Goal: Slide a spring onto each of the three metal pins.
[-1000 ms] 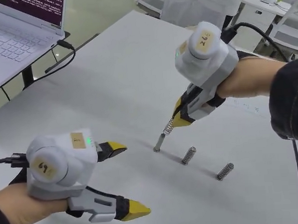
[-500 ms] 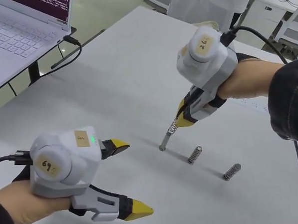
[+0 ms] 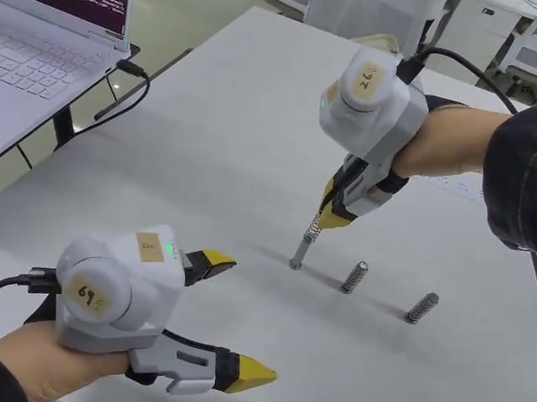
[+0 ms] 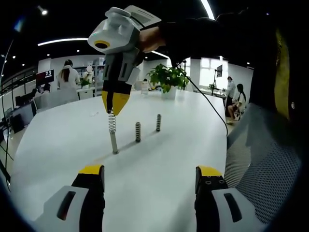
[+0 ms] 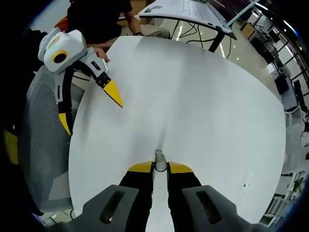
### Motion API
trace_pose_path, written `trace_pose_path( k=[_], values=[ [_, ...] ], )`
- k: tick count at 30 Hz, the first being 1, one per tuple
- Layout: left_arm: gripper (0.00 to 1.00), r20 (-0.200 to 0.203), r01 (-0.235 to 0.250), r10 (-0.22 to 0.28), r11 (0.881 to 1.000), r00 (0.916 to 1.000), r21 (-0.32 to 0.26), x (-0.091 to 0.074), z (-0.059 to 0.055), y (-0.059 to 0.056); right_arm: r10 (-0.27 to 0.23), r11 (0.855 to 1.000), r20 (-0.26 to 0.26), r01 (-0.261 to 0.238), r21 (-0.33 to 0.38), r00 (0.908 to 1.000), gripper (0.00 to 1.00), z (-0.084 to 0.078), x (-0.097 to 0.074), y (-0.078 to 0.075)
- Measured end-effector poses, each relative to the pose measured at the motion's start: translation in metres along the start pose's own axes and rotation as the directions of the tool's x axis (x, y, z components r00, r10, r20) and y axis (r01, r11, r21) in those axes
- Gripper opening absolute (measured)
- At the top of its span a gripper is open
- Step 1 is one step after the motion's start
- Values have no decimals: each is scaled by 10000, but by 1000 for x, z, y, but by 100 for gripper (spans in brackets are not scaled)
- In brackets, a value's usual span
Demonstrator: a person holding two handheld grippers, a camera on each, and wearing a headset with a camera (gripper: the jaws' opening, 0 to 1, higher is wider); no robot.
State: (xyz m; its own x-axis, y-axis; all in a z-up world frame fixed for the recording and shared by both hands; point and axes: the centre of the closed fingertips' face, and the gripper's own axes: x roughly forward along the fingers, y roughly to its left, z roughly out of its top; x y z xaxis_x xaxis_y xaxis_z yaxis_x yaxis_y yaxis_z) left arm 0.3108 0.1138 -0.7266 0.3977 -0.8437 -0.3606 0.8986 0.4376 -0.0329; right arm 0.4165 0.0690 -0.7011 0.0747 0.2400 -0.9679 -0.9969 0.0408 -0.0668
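Spring (image 3: 313,227): light, thin coil, flexy, likely buckles if squeezed hard; pinch lightly near top. Top end clamped in right gripper (image 3: 329,218), lower end at top of upright pin (image 3: 297,253). Pin tip hidden in coil, engagement depth unclear. Left gripper (image 3: 241,318) jaws apart, empty, well apart.

Ahead of the left gripper (image 3: 241,318), well apart, three pins (image 4: 137,132) stand in a row on the table (image 3: 203,150). The right gripper (image 3: 328,218) pinches a spring (image 3: 313,227) atop the nearest pin (image 3: 297,255); the other two stand behind it.
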Motion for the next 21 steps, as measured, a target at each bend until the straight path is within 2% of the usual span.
trace_pose_path(
  k=[21],
  values=[
    [71, -21, 29, -29, 9999, 10000, -105, 0, -4, 1, 242, 9997, -205, -242, -9, 9995, 8, -3, 12, 1]
  ],
)
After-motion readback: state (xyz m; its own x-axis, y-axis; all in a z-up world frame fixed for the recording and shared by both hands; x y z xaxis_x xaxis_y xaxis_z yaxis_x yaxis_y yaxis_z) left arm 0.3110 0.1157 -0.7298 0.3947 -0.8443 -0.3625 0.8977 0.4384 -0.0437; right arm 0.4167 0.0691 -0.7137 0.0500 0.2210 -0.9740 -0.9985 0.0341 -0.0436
